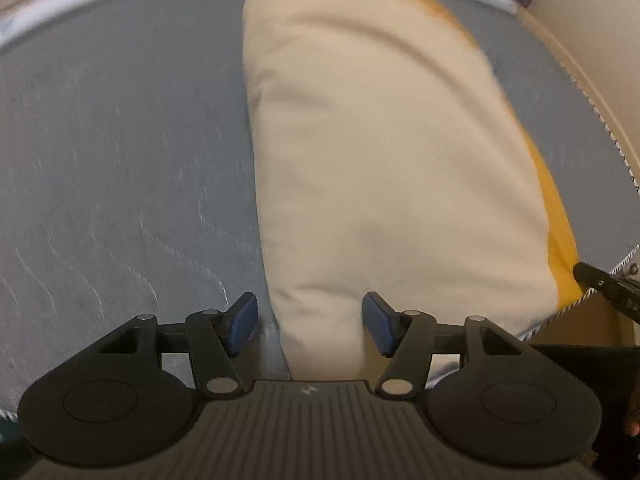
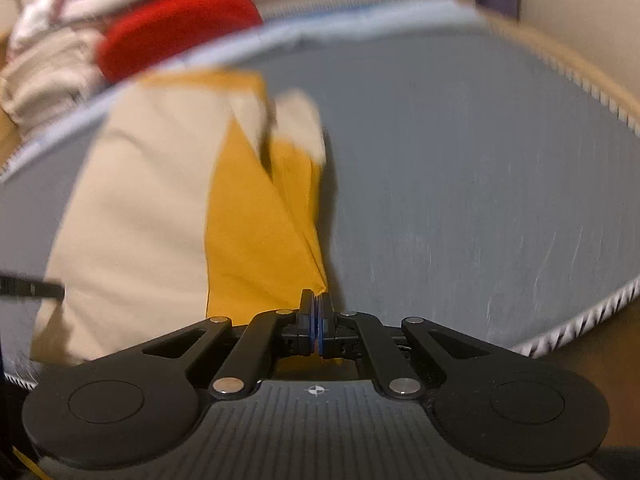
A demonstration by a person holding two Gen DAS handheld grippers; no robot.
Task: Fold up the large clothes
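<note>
- The garment (image 1: 384, 160), a big cream thing with a mustard-yellow side, lies on the grey mattress (image 1: 120, 160). In the left wrist view it runs lengthwise from the far edge of the mattress right down to the near edge, with the yellow showing as a strip along its right-hand side.
- Same view: the left tongs (image 1: 310, 322) are apart, blue pads on either side of the garment's near end. The cloth sits between them, but neither pad looks to be pressing on it, so no grip there as far as I can see.
- At the right edge of that view, just past the garment's yellow corner, a black bit of the other tool pokes in. It's pretty blurry.
- Right wrist view: the garment lies on the mattress with the cream part to the left and the yellow part in the middle, which rises in a fold toward the camera.
- The right tongs (image 2: 317, 312) are clamped together on the yellow edge of the garment, pads squeezed flat with the cloth pinched between them.
- Beyond the far edge of the mattress there's a heap of clothes (image 2: 120, 28), red and pale ones, all smeared by blur.
- The mattress to the right of the garment is plain grey quilting with a striped piping along its edge.
</note>
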